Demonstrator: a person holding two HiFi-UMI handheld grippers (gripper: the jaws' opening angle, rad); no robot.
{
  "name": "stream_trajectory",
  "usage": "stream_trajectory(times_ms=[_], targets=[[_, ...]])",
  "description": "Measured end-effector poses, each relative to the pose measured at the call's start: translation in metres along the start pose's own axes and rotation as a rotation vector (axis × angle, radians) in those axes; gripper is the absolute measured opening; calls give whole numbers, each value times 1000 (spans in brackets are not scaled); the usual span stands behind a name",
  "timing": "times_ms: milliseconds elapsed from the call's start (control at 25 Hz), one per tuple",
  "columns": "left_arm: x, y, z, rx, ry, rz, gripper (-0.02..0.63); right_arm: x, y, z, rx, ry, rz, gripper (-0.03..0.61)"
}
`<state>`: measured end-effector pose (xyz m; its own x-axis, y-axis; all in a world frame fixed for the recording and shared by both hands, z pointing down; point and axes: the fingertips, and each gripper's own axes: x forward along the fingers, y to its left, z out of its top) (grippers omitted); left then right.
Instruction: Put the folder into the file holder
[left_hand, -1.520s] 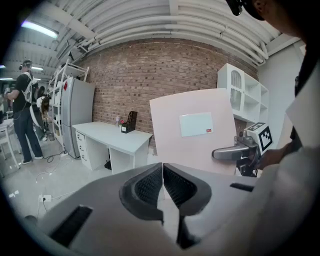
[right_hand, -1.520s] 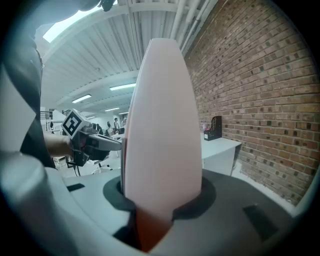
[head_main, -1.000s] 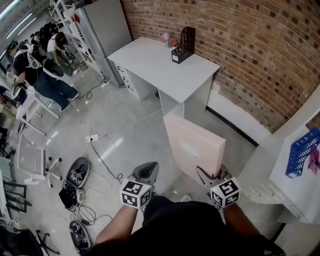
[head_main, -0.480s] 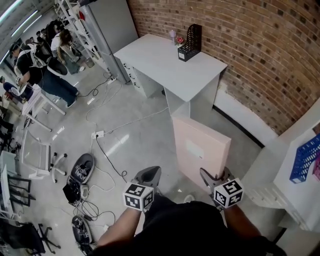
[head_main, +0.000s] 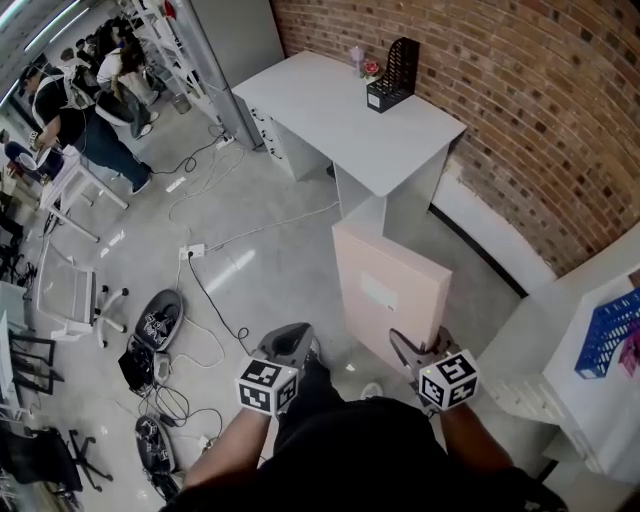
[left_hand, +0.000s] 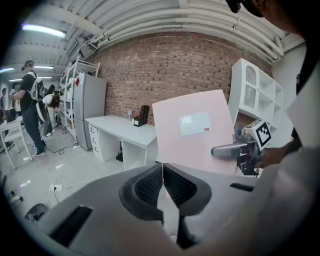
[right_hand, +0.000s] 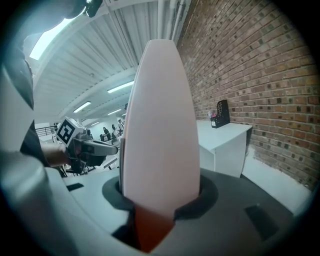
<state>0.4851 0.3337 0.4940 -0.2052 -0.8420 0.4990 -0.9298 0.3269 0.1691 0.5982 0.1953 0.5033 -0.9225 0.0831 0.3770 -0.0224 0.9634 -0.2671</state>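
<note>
A large pale pink folder (head_main: 390, 290) stands upright on its edge in my right gripper (head_main: 410, 350), which is shut on its lower corner. In the right gripper view the folder (right_hand: 160, 125) fills the gap between the pads; the jaws have just been opening a little around it. My left gripper (head_main: 295, 335) hangs beside it, shut and empty, its pads (left_hand: 150, 185) touching. The black mesh file holder (head_main: 395, 75) sits at the far end of the white desk (head_main: 340, 120), against the brick wall, well ahead of both grippers.
A blue basket (head_main: 605, 320) rests on a white shelf unit at the right. Cables and a power strip (head_main: 190, 250) lie on the floor at left, with chairs (head_main: 70, 300) and several people (head_main: 70, 120) beyond. A grey cabinet (head_main: 235, 35) stands left of the desk.
Both grippers and the folder have sunk slightly and moved forward toward the desk. The right gripper still holds the folder; the left stays shut.
</note>
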Motion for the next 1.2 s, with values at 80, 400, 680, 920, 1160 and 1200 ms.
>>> stream_trajectory(times_ms=[80, 400, 680, 920, 1160, 1200], targets=[[8, 18, -6, -25, 23, 3, 6, 15, -2, 6, 0, 11, 3, 176], [39, 116, 53, -75, -72, -1, 6, 103, -7, 53, -34, 64, -4, 176], [48, 208, 100, -59, -117, -38, 6, 194, 10, 118, -117, 34, -43, 178], [49, 284, 102, -13, -98, -49, 6, 268, 30, 124, -78, 54, -30, 176], [54, 351, 87, -107, -52, -44, 6, 320, 54, 132, -168, 95, 10, 176], [55, 356, 89, -108, -54, -46, 6, 326, 55, 133, -170, 99, 15, 176]])
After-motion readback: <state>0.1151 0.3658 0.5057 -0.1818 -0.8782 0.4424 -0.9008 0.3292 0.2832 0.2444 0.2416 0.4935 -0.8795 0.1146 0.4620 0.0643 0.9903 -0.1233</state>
